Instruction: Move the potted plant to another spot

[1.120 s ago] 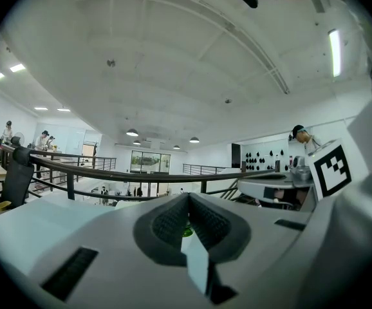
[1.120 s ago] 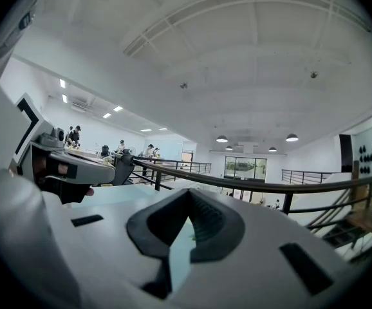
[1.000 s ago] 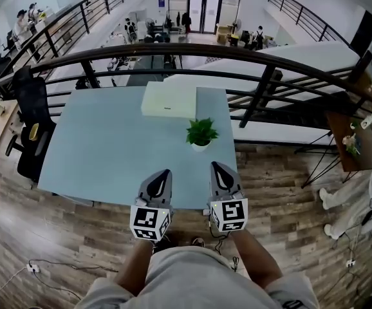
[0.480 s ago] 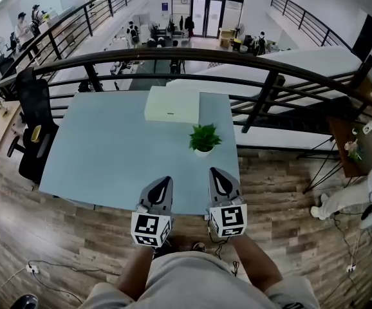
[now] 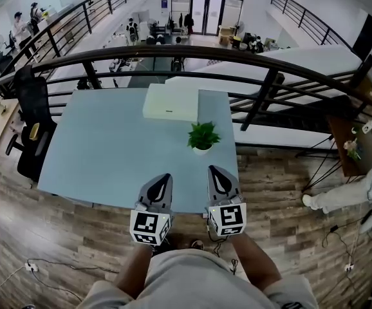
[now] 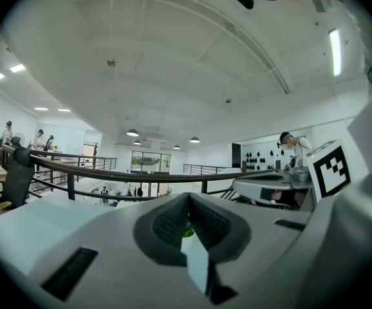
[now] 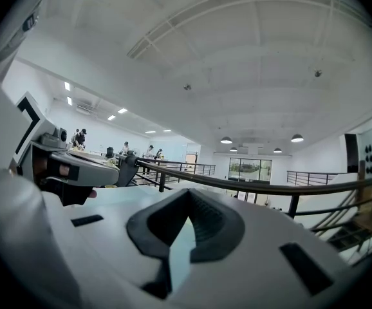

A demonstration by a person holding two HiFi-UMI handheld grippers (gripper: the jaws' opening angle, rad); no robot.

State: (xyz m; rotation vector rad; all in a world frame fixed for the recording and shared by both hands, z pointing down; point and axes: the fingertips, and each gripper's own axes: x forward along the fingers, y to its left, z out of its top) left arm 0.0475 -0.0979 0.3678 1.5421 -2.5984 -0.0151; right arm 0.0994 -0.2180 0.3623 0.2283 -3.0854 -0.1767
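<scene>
A small green potted plant (image 5: 203,137) in a white pot stands upright on the pale blue table (image 5: 109,153), toward its right side. My left gripper (image 5: 164,177) and right gripper (image 5: 215,171) hover side by side over the table's near edge, both shut and empty, well short of the plant. In the left gripper view a sliver of the green plant (image 6: 187,232) shows through the gap behind the closed left gripper (image 6: 187,199) tips. The right gripper view shows the right gripper (image 7: 187,195) with tips together and only table surface behind.
A flat white box (image 5: 170,102) lies at the table's far edge, behind the plant. A dark metal railing (image 5: 237,56) runs past the table's far and right sides. A black office chair (image 5: 33,127) stands at the left. A person's legs (image 5: 347,195) show at the right on the wooden floor.
Both grippers hold their place above the near table edge. The plant has not moved. The person at the right has shifted slightly.
</scene>
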